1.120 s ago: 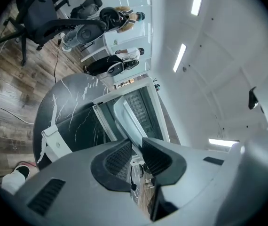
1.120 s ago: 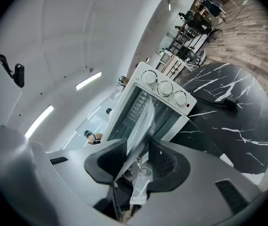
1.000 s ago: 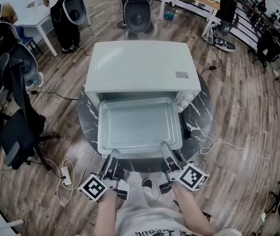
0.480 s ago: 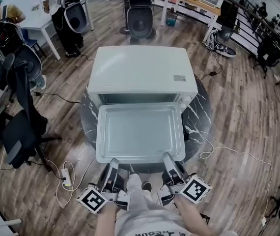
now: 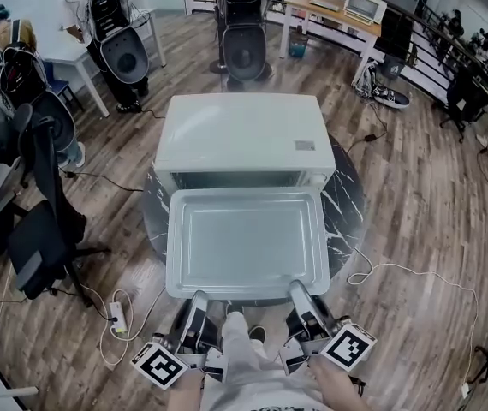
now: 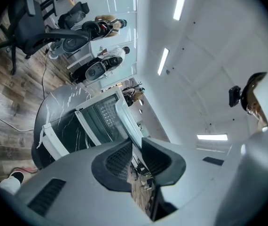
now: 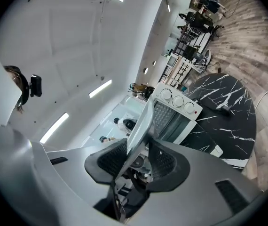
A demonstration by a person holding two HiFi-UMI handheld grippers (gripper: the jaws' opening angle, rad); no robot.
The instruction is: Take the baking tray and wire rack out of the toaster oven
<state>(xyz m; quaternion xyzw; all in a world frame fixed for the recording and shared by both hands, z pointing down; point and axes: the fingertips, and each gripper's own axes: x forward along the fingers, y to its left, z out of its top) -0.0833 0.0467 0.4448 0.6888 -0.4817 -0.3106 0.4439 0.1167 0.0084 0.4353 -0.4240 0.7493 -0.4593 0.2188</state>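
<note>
While the baking tray (image 5: 248, 242) hangs level in front of the toaster oven (image 5: 242, 131), we see that it is a pale, shallow pan with nothing in it, its bare floor open to the head view. Its far rim lies right at the oven's open mouth and its near rim reaches out past the near edge of the table (image 5: 347, 199). We hold it by that near rim from both sides. The left gripper (image 5: 197, 300) bites near the left corner, and in the left gripper view the thin rim runs straight into the narrow gap of its jaws, which are clamped on it. The right gripper (image 5: 297, 288) bites near the right corner, and in the right gripper view its jaws are pressed on the rim in the same way. Inside the oven's dark opening we can make out a grid pattern (image 6: 103, 114), though we cannot tell whether it is the wire rack. The oven's door (image 6: 54, 142) hangs open beneath the tray, and three knobs (image 7: 177, 100) sit on the oven's right front. The oven stands on the round, black, white-veined table. Further out, on the wood floor, a power strip (image 5: 117, 308) lies to the near left, a pale cable (image 5: 415, 272) loops to the right, and a dark office chair (image 5: 38, 229) stands to the left.
</note>
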